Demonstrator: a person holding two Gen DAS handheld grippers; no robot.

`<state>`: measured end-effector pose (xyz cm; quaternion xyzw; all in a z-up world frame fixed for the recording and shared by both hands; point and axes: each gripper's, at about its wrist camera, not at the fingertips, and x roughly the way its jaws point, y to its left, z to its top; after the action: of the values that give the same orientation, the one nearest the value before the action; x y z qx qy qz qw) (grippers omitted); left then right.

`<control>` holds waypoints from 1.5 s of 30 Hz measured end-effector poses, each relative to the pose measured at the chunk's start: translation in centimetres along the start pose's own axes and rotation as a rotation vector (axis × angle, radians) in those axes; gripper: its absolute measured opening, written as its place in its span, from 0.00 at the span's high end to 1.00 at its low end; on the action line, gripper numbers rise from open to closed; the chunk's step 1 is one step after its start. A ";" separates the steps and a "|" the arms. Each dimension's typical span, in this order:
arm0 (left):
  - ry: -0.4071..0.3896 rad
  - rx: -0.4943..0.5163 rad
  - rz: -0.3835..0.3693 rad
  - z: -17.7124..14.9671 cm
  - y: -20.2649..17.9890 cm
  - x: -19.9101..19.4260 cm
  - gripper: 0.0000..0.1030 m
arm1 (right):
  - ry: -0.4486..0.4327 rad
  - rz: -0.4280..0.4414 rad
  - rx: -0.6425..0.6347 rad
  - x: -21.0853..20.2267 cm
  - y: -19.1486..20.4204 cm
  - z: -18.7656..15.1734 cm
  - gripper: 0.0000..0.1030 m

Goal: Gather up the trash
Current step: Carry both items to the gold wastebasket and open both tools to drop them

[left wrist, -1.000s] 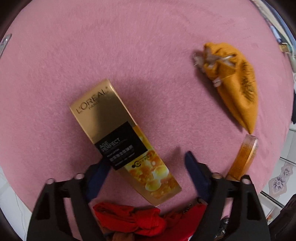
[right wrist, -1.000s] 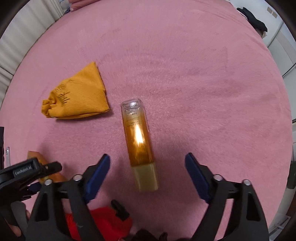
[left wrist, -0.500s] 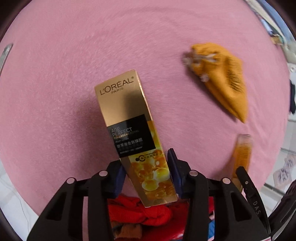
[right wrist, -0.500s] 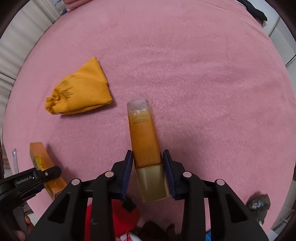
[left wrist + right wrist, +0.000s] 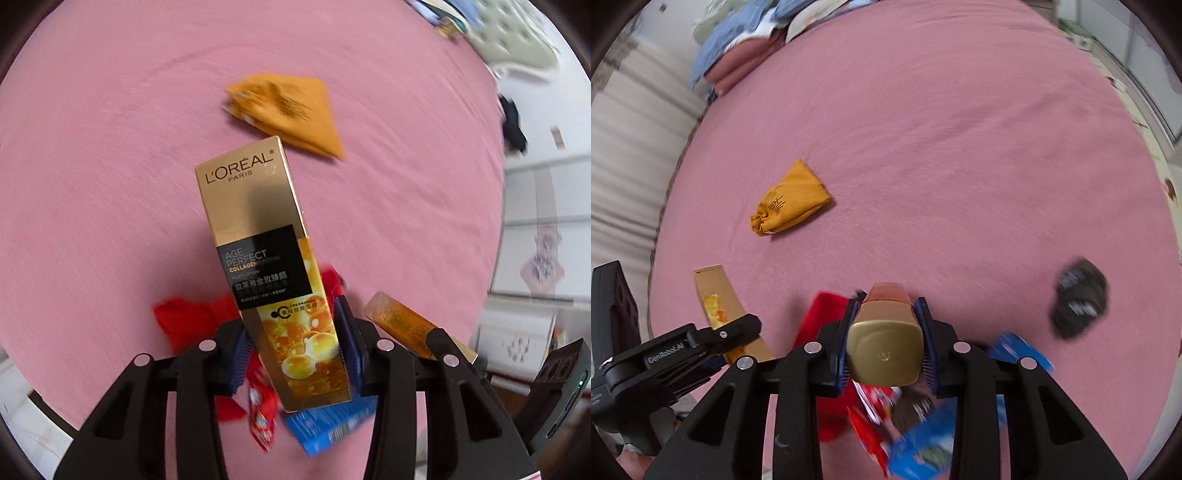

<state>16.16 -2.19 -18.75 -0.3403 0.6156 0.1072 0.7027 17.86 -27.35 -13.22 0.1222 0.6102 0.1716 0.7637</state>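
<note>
Over a bed (image 5: pixel 960 155) covered in a pink blanket, a person holds two black handheld grippers, both pointing steeply down.

From the left wrist camera, the left gripper (image 5: pixel 293 350) has its blue-padded fingers (image 5: pixel 239 356) clamped on the lower end of a tall gold L'Oréal carton (image 5: pixel 266 258), which sticks up and away from the camera, lifted clear of the blanket. Below it lie a crumpled red wrapper (image 5: pixel 192 321) and a blue packet (image 5: pixel 328 424), both blurred. An orange drawstring pouch (image 5: pixel 291 110) lies farther off on the blanket. At the right edge of this view, the other gripper carries an amber bottle (image 5: pixel 402 325).

From the right wrist camera, the right gripper (image 5: pixel 884 347) has its fingers (image 5: pixel 925 350) narrowed onto that amber bottle (image 5: pixel 884 332), gold cap toward the camera; the pads press both sides and are closing a little further. Beneath it sit the red wrapper (image 5: pixel 823 314) and the blue packet (image 5: pixel 923 443). A dark crumpled object (image 5: pixel 1078 302), too blurred to identify, lies to the right on the blanket. The orange pouch (image 5: pixel 790 203) rests well apart, up and to the left. The left gripper (image 5: pixel 713 345) with its carton (image 5: pixel 716 302) appears at the lower left.

Folded bedding (image 5: pixel 746 48) is piled at the far edge of the bed.
</note>
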 end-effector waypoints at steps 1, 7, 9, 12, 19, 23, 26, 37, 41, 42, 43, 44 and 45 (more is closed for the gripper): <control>0.007 0.015 -0.004 -0.7 -0.5 -0.2 0.59 | -0.009 -0.003 0.013 -0.4 -0.6 -0.4 0.70; 0.069 0.156 -0.044 -6.9 -6.4 0.6 0.59 | -0.088 -0.029 0.127 -6.4 -7.1 -4.0 0.70; 0.096 0.195 -0.059 -8.6 -8.8 1.4 0.59 | -0.116 -0.046 0.169 -8.6 -10.0 -5.4 0.70; 0.122 0.274 -0.067 -11.8 -13.0 2.7 0.59 | -0.148 -0.067 0.231 -11.3 -14.4 -7.3 0.70; 0.217 0.452 -0.082 -22.7 -23.9 7.0 0.59 | -0.204 -0.137 0.385 -17.0 -26.0 -11.6 0.70; 0.282 0.546 -0.083 -28.9 -28.5 10.2 0.59 | -0.204 -0.185 0.480 -19.4 -33.4 -14.5 0.70; 0.337 0.616 -0.080 -33.1 -31.7 12.7 0.59 | -0.199 -0.211 0.541 -20.3 -37.7 -16.1 0.70; 0.475 0.792 -0.134 -42.4 -40.8 19.1 0.23 | -0.253 -0.267 0.676 -23.6 -48.7 -19.1 0.64; 0.482 0.802 -0.133 -43.2 -41.6 19.4 0.09 | -0.309 -0.298 0.707 -25.3 -50.9 -19.2 0.42; 0.488 0.807 -0.124 -43.3 -41.9 19.5 0.09 | -0.309 -0.305 0.709 -25.6 -51.2 -19.2 0.42; 0.485 0.814 -0.113 -43.5 -42.0 19.6 0.09 | -0.315 -0.307 0.712 -25.9 -51.4 -19.2 0.42; 0.480 0.819 -0.109 -43.4 -41.9 19.3 0.09 | -0.319 -0.302 0.714 -26.0 -51.4 -19.2 0.42; 0.476 0.824 -0.108 -43.4 -41.9 19.2 0.09 | -0.321 -0.292 0.715 -26.1 -51.4 -19.1 0.43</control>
<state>9.89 -65.07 -22.69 -0.0798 0.7320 -0.2631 0.6233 -0.03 -85.34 -14.69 0.3170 0.5156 -0.1825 0.7749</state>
